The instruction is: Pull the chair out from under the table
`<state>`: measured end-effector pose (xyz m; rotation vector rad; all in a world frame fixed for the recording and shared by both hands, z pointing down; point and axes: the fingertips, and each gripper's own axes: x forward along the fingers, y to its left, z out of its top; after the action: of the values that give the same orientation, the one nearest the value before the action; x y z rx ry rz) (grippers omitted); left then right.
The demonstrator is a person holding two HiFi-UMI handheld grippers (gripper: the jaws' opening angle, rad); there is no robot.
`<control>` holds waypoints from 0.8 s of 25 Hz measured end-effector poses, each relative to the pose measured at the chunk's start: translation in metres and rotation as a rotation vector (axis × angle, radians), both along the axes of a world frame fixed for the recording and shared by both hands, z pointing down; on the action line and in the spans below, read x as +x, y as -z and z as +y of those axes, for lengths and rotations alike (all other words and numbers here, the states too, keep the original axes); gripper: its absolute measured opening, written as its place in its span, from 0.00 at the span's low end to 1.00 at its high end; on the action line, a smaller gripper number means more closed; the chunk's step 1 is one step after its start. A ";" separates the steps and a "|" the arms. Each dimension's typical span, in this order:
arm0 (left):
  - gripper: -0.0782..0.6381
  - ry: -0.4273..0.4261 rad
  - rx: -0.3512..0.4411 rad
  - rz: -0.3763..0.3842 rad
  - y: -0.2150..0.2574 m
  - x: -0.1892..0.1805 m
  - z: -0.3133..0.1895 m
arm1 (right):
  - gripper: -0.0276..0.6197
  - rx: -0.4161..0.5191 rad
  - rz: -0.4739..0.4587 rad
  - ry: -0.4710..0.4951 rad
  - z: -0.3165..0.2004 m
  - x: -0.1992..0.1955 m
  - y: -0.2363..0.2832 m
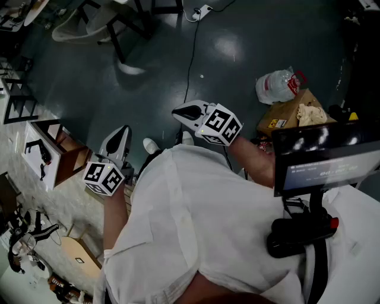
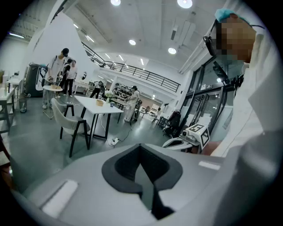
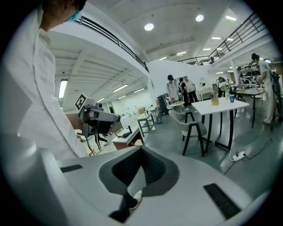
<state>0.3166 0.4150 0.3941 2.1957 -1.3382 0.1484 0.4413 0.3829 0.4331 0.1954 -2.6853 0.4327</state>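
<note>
The chair [image 2: 66,120], pale seat on black legs, stands tucked at the white table [image 2: 99,105] several steps away across the floor; it also shows in the right gripper view as chair [image 3: 193,126] beside table [image 3: 221,105], and blurred at the top of the head view [image 1: 104,27]. My left gripper [image 1: 122,136] and right gripper [image 1: 181,111] are held close in front of my white shirt, both shut and holding nothing. Neither is near the chair. Each gripper sees the other: right gripper [image 2: 188,137], left gripper [image 3: 95,115].
A cable [image 1: 191,53] runs over the dark floor to a power strip [image 1: 202,10]. A cardboard box [image 1: 291,113] and a plastic bag [image 1: 276,86] lie at the right. Low shelves [image 1: 53,151] stand at the left. Several people [image 2: 64,73] work at far tables.
</note>
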 end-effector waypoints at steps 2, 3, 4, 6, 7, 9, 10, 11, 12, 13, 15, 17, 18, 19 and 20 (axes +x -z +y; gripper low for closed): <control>0.12 0.011 0.000 0.000 0.001 0.000 0.002 | 0.05 0.003 0.001 0.014 0.002 0.001 0.000; 0.12 0.016 0.001 -0.001 0.001 0.000 0.003 | 0.05 0.005 0.001 0.021 0.003 0.001 0.000; 0.12 0.020 0.002 -0.002 0.002 -0.001 0.003 | 0.05 0.006 0.002 0.027 0.002 0.000 0.000; 0.12 0.029 0.005 0.001 0.002 -0.004 0.002 | 0.05 0.007 0.007 0.038 0.000 -0.004 -0.001; 0.12 0.035 0.005 0.008 0.001 -0.006 0.000 | 0.05 0.006 0.011 0.041 -0.002 -0.007 -0.002; 0.12 0.048 -0.001 0.027 -0.004 -0.015 -0.002 | 0.05 -0.004 0.023 0.046 -0.004 -0.016 -0.007; 0.12 0.053 -0.005 0.035 -0.006 -0.020 -0.003 | 0.05 -0.009 0.029 0.051 -0.005 -0.022 -0.009; 0.12 0.056 -0.005 0.040 -0.009 -0.027 -0.005 | 0.05 -0.012 0.035 0.056 -0.008 -0.029 -0.011; 0.12 0.055 -0.002 0.044 -0.011 -0.033 -0.010 | 0.05 -0.011 0.040 0.058 -0.012 -0.035 -0.013; 0.12 0.052 0.004 0.049 -0.014 -0.039 -0.017 | 0.05 -0.009 0.044 0.056 -0.017 -0.041 -0.016; 0.12 0.046 0.016 0.063 -0.018 -0.053 -0.032 | 0.05 -0.003 0.051 0.037 -0.033 -0.053 -0.018; 0.12 0.046 0.023 0.075 -0.019 -0.079 -0.047 | 0.05 0.004 0.062 0.015 -0.049 -0.074 -0.017; 0.12 0.047 0.027 0.081 -0.018 -0.096 -0.053 | 0.05 0.010 0.068 0.009 -0.056 -0.088 -0.016; 0.12 0.047 0.029 0.089 -0.017 -0.114 -0.059 | 0.05 0.017 0.077 0.005 -0.063 -0.104 -0.014; 0.12 0.048 0.031 0.098 -0.016 -0.132 -0.065 | 0.05 0.024 0.086 0.000 -0.070 -0.120 -0.011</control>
<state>0.1851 0.3495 0.4103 2.1651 -1.3460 0.0022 0.3215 0.3126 0.4442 0.2164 -2.6077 0.3832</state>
